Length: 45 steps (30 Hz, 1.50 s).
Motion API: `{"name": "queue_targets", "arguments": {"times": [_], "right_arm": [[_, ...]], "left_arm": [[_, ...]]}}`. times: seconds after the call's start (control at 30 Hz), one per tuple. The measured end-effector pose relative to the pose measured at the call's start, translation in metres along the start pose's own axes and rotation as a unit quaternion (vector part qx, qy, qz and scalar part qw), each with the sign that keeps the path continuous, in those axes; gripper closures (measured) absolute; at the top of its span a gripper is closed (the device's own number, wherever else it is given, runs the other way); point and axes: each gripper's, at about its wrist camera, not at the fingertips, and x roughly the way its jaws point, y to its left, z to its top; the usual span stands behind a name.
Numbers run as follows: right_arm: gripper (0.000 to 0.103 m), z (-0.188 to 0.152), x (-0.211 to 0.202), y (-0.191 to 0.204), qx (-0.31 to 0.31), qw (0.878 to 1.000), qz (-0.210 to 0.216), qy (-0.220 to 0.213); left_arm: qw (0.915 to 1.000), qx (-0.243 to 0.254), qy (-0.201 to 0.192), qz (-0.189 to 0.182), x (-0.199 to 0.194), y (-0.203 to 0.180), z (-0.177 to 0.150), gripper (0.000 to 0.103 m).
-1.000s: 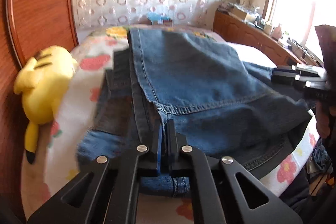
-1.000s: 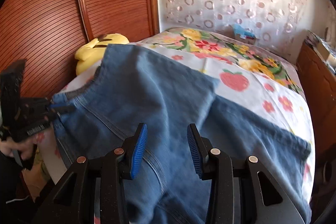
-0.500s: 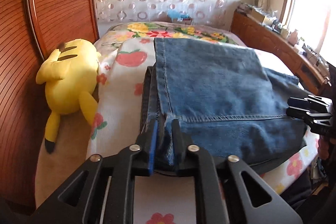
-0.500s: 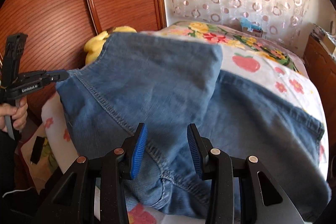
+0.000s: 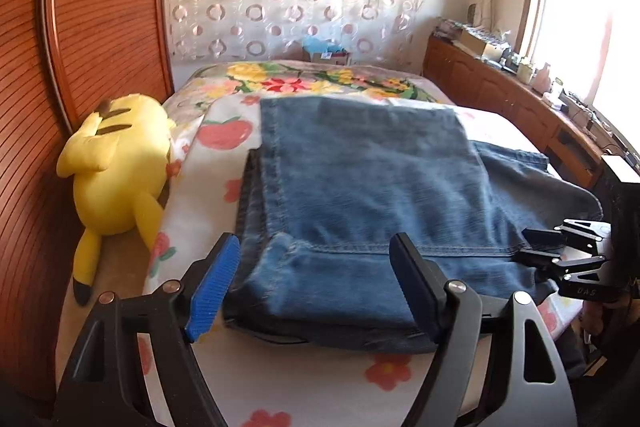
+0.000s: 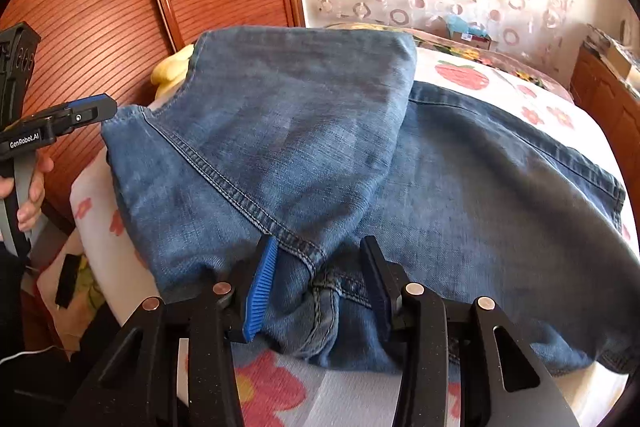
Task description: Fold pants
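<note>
Blue jeans (image 5: 360, 167) lie on the flowered bed, their legs folded back over the upper part. My left gripper (image 5: 316, 243) stands at the near left corner of the fold. Its jaws are opening wide, and the denim corner lies between them untouched by the pads. In the right wrist view the left gripper (image 6: 92, 111) shows at the far left, in a hand. My right gripper (image 6: 319, 247) has a thick bunch of jeans (image 6: 300, 147) seam between its pads, touching both, as its jaws begin opening. The right gripper (image 5: 532, 247) sits at the fold's right end.
A yellow plush toy (image 5: 116, 163) lies left of the jeans against the ribbed wooden headboard (image 5: 100, 27). The flowered sheet (image 5: 208, 187) shows around the jeans. A wooden sideboard (image 5: 500, 95) with clutter runs under the window on the right. A small box (image 5: 328, 55) stands at the far end.
The folded-over legs came down from mid-air onto the bed. My left gripper, shut on the hem corner before, has spread its jaws and let go. The right gripper sank with its bunch.
</note>
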Motion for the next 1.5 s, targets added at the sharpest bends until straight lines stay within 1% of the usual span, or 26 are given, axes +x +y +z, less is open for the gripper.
{"name": "queue_targets", "arguments": {"times": [0.17, 0.23, 0.27, 0.4, 0.57, 0.7, 0.83, 0.97, 1.07, 1.13, 1.2, 1.33, 1.5], "right_arm": [[0.058, -0.011, -0.006, 0.000, -0.002, 1.000, -0.001, -0.001], [0.055, -0.015, -0.003, -0.001, 0.002, 1.000, 0.005, 0.006], [0.055, -0.016, -0.003, -0.002, 0.002, 1.000, 0.007, 0.001], [0.052, -0.020, -0.006, 0.000, -0.007, 1.000, -0.003, -0.007], [0.051, -0.024, -0.015, -0.008, 0.012, 1.000, 0.005, -0.013], [0.051, -0.027, -0.033, -0.017, 0.020, 0.999, -0.005, -0.028], [0.051, -0.035, -0.055, -0.032, 0.034, 0.998, -0.029, -0.043], [0.051, -0.044, -0.079, -0.056, 0.060, 0.995, -0.060, -0.058], [0.051, -0.052, -0.099, -0.076, 0.083, 0.990, -0.086, -0.068], [0.048, -0.061, -0.113, -0.092, 0.099, 0.986, -0.111, -0.077], [0.047, -0.069, -0.124, -0.106, 0.116, 0.981, -0.130, -0.082], [0.047, -0.087, -0.141, -0.131, 0.147, 0.972, -0.166, -0.076], [0.047, -0.108, -0.150, -0.149, 0.176, 0.965, -0.186, -0.064]], "left_arm": [[0.9998, 0.006, -0.008, -0.014, 0.002, -0.019, 0.003, 0.025], [0.9997, 0.011, -0.004, -0.021, 0.007, -0.028, 0.003, 0.025], [0.9996, 0.014, -0.001, -0.024, 0.010, -0.033, 0.002, 0.025], [0.9990, 0.025, 0.015, -0.034, 0.024, -0.050, -0.005, 0.025], [0.9978, 0.041, 0.038, -0.037, 0.044, -0.067, -0.015, 0.025], [0.9973, 0.050, 0.046, -0.027, 0.053, -0.074, -0.021, 0.025], [0.9969, 0.066, 0.043, -0.009, 0.056, -0.080, -0.026, 0.025], [0.9968, 0.071, 0.036, -0.002, 0.057, -0.081, -0.029, 0.024], [0.9969, 0.072, 0.033, 0.000, 0.057, -0.082, -0.030, 0.023], [0.9968, 0.074, 0.032, 0.003, 0.057, -0.082, -0.030, 0.023], [0.9968, 0.073, 0.032, 0.002, 0.057, -0.082, -0.031, 0.023], [0.9967, 0.075, 0.031, 0.005, 0.057, -0.083, -0.031, 0.023], [0.9968, 0.074, 0.031, 0.005, 0.057, -0.084, -0.031, 0.023]]}}
